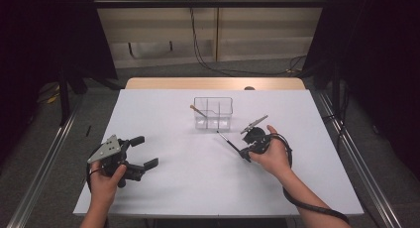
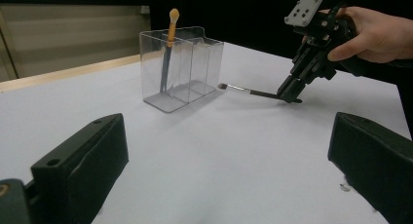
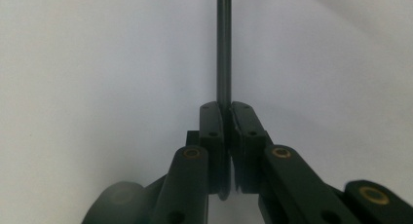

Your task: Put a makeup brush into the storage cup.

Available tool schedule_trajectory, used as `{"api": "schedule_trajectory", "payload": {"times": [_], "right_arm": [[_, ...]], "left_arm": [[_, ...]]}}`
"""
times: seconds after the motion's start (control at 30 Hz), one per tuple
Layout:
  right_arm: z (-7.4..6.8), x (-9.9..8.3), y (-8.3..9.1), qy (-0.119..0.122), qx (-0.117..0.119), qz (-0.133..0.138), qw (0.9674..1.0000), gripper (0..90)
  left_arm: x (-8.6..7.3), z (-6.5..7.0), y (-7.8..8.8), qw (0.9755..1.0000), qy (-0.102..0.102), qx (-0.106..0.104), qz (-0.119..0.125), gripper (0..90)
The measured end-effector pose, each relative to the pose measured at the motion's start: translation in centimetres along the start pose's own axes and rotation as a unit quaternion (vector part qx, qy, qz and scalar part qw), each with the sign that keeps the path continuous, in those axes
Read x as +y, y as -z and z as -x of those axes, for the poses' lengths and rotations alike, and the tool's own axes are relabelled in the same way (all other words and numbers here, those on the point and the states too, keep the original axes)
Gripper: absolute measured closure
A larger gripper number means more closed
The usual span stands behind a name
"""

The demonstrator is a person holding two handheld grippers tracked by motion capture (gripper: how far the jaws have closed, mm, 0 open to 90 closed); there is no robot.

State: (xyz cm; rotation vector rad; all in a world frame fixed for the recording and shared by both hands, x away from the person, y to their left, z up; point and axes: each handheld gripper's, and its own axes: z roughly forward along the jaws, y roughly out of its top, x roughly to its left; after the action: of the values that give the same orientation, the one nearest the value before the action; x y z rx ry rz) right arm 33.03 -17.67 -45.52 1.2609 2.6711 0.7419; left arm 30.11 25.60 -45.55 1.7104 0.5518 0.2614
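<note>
Brush [image 2: 249,91] handle sits clamped between the jaws of the right gripper [image 2: 290,95], gripped at its rear end so that most of the dark shaft and the bristle tip stick out free in front. That hold looks deliberate: with the long part leading, the tip can be steered ahead of the hand. The brush lies nearly level and low over the white table [image 1: 198,178], its tip pointing toward the clear holder [image 1: 213,112] and stopping just short of the near wall. In the right gripper view the jaws meet tight around the black shaft [image 3: 223,53], nothing else between them.

The holder stands upright toward the far middle of the table and is split into compartments. One of them, at the left end as seen from above, already has a tan-tipped brush [image 2: 169,48] leaning in it, bristles up, so the held brush probably belongs in a neighbouring slot. To get it there the hand would likely need to lift and tip the brush steeper, since the walls are tall.

Over at the near left, the left gripper [image 1: 141,151] rests apart from all this, its jaws spread wide and holding nothing, facing the holder.
</note>
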Motion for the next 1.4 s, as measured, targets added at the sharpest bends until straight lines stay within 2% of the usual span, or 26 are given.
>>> {"api": "schedule_trajectory", "payload": {"times": [0.23, 0.3, 0.53, 0.7, 0.87, 1.07, 1.37, 1.4], "right_arm": [[0.0, -1.1, 0.5, -0.006, 0.027, 0.054, 0.9981, 84.9], [0.0, -1.5, 0.6, -0.01, 0.039, 0.076, 0.9963, 84.9], [-0.3, -2.5, 1.1, -0.01, 0.052, 0.131, 0.99, 85.0], [-0.7, -2.8, 1.3, -0.003, 0.062, 0.156, 0.9858, 85.0], [-1.2, -2.7, 1.5, 0.004, 0.069, 0.173, 0.9825, 84.9], [-1.5, -2.6, 2.4, 0.004, 0.075, 0.209, 0.9751, 84.9], [-1.5, -3.0, 3.2, -0.012, 0.082, 0.256, 0.963, 84.9], [-1.5, -3.1, 3.2, -0.017, 0.083, 0.263, 0.9609, 84.9]], "left_arm": [[0.0, 0.0, -0.1, 1.0, -0.002, 0.001, -0.003, 0.9], [0.0, 0.0, -0.2, 1.0, -0.002, 0.001, -0.005, 0.9], [-0.2, -0.1, -0.3, 0.9999, -0.002, -0.002, -0.011, 0.9], [-0.2, -0.5, 0.0, 0.9999, -0.001, 0.001, -0.012, 0.9], [-0.1, -0.4, 0.1, 1.0, 0.006, -0.003, 0.003, 0.9], [-0.1, -0.3, 0.0, 1.0, 0.009, -0.003, 0.002, 0.9], [0.3, 0.1, -0.2, 1.0, 0.0, -0.005, 0.005, 0.9], [0.3, 0.2, -0.2, 1.0, 0.0, -0.005, 0.005, 0.9]]}}
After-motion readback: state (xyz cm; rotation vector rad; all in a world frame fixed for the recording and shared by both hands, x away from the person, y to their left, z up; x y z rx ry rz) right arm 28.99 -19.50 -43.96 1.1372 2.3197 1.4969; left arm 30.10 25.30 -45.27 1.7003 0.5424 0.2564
